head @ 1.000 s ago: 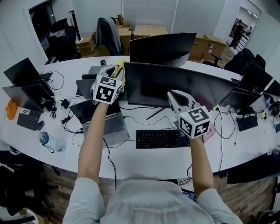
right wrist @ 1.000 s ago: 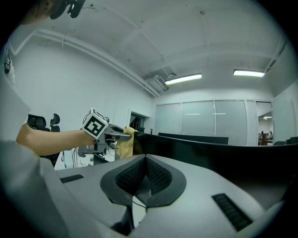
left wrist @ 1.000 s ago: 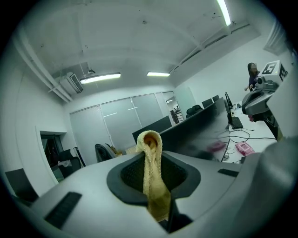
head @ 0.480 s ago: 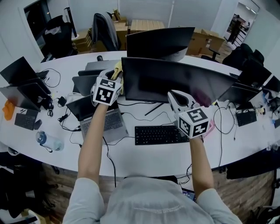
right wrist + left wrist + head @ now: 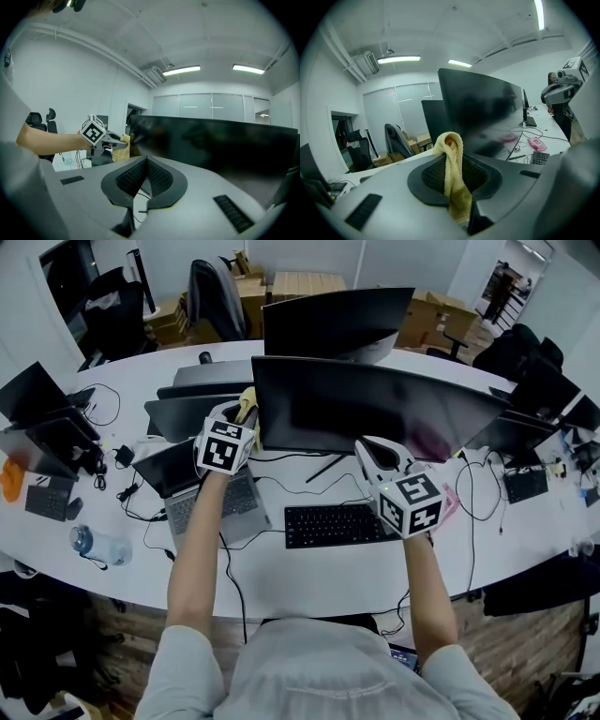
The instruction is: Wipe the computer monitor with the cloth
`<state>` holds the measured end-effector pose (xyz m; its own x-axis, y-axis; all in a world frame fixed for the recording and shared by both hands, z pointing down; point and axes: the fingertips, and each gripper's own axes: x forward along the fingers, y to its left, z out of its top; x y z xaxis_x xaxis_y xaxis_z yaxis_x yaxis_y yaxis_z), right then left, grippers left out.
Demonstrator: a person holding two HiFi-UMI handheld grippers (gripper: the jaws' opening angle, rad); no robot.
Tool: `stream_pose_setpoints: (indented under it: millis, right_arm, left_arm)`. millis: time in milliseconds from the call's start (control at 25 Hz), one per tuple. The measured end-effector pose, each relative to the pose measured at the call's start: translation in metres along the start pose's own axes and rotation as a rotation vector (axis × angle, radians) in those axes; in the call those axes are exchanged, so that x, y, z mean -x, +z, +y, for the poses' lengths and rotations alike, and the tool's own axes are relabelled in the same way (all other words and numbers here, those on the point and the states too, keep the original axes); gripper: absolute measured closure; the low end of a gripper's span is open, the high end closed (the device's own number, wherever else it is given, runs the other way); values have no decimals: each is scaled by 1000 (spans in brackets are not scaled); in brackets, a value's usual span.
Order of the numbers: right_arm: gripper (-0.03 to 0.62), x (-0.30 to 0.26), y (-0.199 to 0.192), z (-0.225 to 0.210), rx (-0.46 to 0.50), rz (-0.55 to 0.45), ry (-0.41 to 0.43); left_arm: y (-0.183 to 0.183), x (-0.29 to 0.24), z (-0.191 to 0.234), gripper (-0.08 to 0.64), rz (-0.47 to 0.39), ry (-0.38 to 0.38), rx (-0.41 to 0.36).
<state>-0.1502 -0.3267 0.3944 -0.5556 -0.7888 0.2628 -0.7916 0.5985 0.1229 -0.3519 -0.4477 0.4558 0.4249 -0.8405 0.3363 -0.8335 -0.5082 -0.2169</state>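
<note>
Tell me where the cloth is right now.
In the head view, the yellow cloth is pinched in the left hand-held gripper, by the left edge of the front monitor.

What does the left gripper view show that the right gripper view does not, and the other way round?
Only the left gripper view: the keyboard, and the left gripper from close, its jaws pinching the yellow cloth. Only the right gripper view: the right gripper from close, its jaws together with nothing between, and the person's forearm. Both: the dark monitor and the cloth.
</note>
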Motion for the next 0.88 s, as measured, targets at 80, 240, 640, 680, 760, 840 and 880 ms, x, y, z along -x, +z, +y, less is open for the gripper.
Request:
stream_pose_setpoints:
  millis: [80, 240, 640, 680, 760, 840, 880]
  right_arm:
    - [565, -4, -6, -1, -5, 11, 1]
    - [565, -12, -19, -2, -19, 35, 9]
    - [565, -23, -45, -9, -57, 75, 9]
    - [565, -23, -47, -10, -61, 78, 8]
    - [565, -25, -53, -11, -71, 86, 5]
    - [565, -27, -59, -12, -82, 95, 5]
    - [565, -28, -62, -12, -86, 99, 5]
  left_arm:
    - [-8, -4, -1, 483, 6, -8, 18]
    - [-25, -11, -5, 483, 32, -28, 19]
    - [-70, -29, -17, 482, 88, -48, 91]
    - [-74, -31, -18, 482, 92, -50, 104]
    - [-83, -35, -22, 482, 102, -55, 129]
    - [-94, -39, -24, 482, 112, -63, 152]
    - [-99, -42, -25, 483, 116, -67, 165]
